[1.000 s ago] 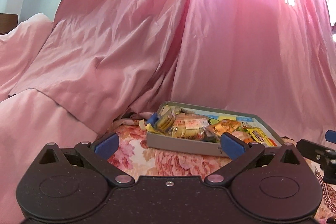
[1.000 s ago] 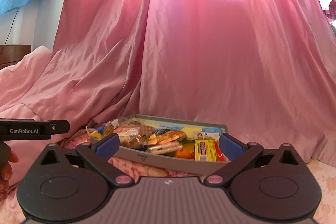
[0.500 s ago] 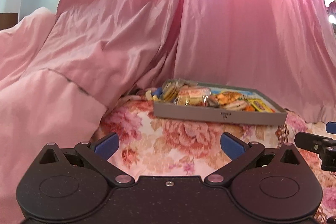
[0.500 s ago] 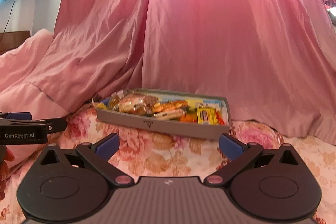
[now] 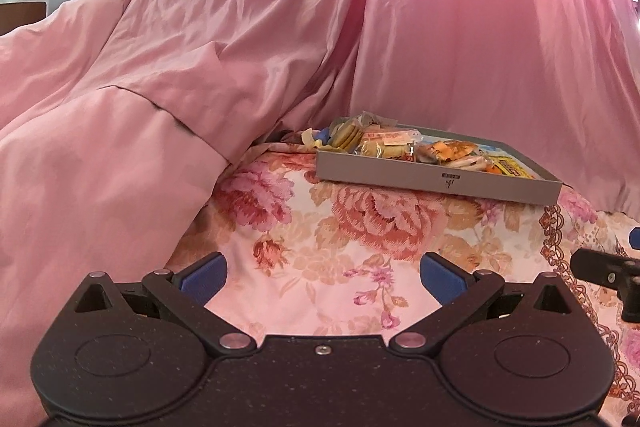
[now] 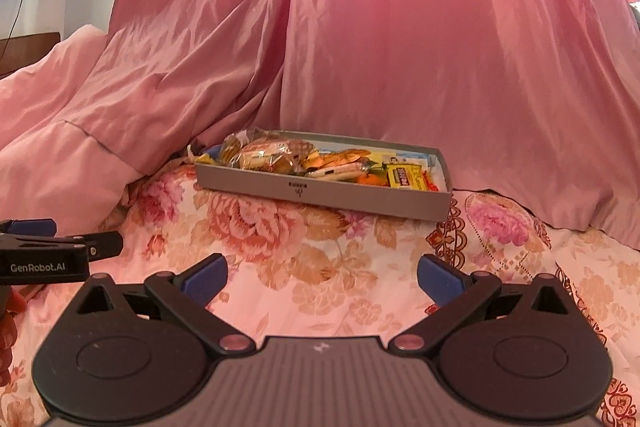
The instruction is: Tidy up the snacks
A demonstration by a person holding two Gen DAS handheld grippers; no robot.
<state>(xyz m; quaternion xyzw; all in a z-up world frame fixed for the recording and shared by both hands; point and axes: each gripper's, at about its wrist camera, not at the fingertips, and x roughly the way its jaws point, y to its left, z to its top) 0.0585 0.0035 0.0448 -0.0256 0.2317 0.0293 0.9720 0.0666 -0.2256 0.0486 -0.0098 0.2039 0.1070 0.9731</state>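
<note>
A shallow grey box (image 5: 436,179) (image 6: 320,193) lies on a floral bedsheet, filled with several wrapped snacks: clear packs of biscuits (image 6: 266,155), orange packets (image 5: 448,149) and a yellow pack (image 6: 404,177). A few wrappers (image 5: 320,138) lie just outside its left end. My left gripper (image 5: 322,277) hovers open well short of the box, nothing between its blue pads. My right gripper (image 6: 322,277) is open too, equally far back and empty. Each gripper shows at the edge of the other's view.
Pink curtain fabric (image 6: 400,47) hangs right behind the box and drapes down over a mound at the left (image 5: 100,147). The floral sheet (image 6: 320,247) stretches between the grippers and the box. A person's fingers (image 6: 8,339) show at the lower left.
Both grippers have drawn back from the box and lowered, so the box now looks smaller and farther, with more floral sheet in front. Both stayed open.
</note>
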